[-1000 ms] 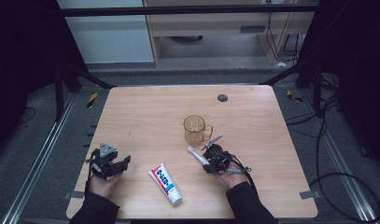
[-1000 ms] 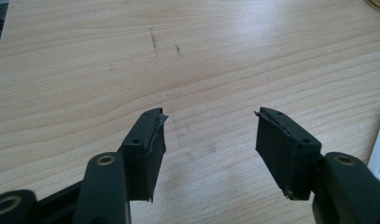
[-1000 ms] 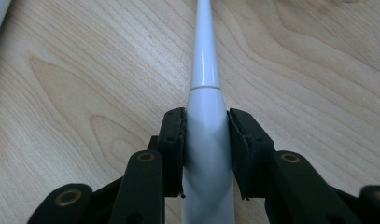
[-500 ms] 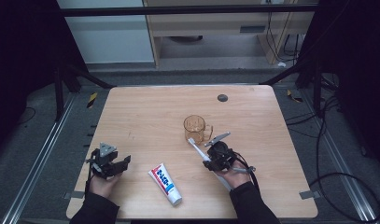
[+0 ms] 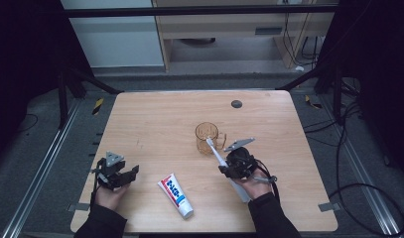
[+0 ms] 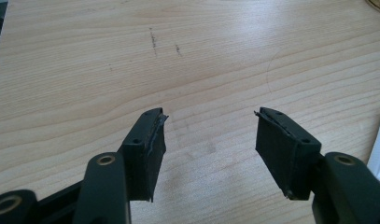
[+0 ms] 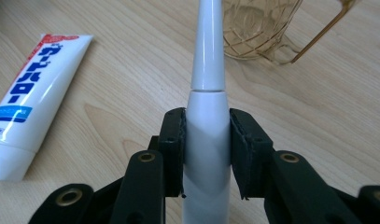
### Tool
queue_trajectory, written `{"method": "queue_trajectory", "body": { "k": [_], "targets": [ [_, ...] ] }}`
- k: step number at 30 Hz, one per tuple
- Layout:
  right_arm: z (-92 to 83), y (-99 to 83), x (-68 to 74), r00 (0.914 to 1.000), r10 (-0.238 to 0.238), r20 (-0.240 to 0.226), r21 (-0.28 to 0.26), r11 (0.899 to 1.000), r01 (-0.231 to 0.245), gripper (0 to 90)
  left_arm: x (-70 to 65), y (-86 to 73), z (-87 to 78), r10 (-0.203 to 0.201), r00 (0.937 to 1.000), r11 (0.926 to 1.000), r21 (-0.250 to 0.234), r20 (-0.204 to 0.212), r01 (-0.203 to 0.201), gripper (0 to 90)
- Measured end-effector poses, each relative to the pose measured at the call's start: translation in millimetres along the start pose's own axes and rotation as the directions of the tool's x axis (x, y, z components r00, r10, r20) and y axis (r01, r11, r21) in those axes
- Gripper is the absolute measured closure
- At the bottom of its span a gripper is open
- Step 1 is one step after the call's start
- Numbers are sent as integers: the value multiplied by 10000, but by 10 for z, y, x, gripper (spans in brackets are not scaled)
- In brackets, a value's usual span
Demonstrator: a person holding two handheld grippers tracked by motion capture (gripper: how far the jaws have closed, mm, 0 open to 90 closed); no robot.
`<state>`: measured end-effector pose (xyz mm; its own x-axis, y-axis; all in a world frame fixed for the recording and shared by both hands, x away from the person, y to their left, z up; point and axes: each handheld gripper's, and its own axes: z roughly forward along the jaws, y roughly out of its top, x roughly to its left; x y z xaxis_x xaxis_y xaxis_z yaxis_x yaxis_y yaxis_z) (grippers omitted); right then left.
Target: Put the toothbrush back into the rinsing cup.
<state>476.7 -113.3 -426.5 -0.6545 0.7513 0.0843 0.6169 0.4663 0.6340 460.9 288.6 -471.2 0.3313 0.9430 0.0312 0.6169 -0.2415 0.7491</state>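
My right gripper [image 5: 228, 166] [image 7: 206, 140] is shut on the body of a white electric toothbrush [image 5: 220, 159] [image 7: 206, 84]. The brush head tilts up toward the rim of a clear amber cup [image 5: 208, 137] [image 7: 260, 28] with a handle, just beyond it. A white toothpaste tube [image 5: 175, 189] [image 7: 36, 93] with blue and red print lies flat near the front edge, between my two hands. At the front left my left gripper [image 5: 121, 174] [image 6: 208, 135] rests low over bare wood, jaws open with nothing between them.
The wooden table [image 5: 155, 124] has a small dark round hole cover [image 5: 236, 104] at the back right. Dark metal frame rails and cables run along the floor on both sides.
My right gripper has lifted the toothbrush off the table and tipped its head up toward the cup's rim. The left gripper and the toothpaste tube have stayed put.
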Motion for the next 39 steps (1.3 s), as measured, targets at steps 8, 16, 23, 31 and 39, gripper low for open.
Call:
{"method": "queue_trajectory", "body": {
  "k": [8,16,23,31,39],
  "targets": [
    [-151,15,-21,9999,105,85,-824,9966,-98,679,1,3,-2,-60,10000,10000,-17,30,60,412],
    [-223,15,-60,9994,327,144,-1842,9825,-295,679,4,4,-5,-102,9999,9999,-52,37,102,415],
    [-276,55,-49,9984,528,216,-2881,9566,-444,679,0,3,0,-69,10000,10000,-28,40,69,417],
    [-298,157,-13,9975,709,-4,-3806,9224,-657,679,-2,4,2,-67,10000,10000,-27,43,67,417],
    [-319,259,29,9959,906,79,-4924,8671,-749,679,-4,3,4,-59,10000,10000,-33,54,59,417]
  ]
}}
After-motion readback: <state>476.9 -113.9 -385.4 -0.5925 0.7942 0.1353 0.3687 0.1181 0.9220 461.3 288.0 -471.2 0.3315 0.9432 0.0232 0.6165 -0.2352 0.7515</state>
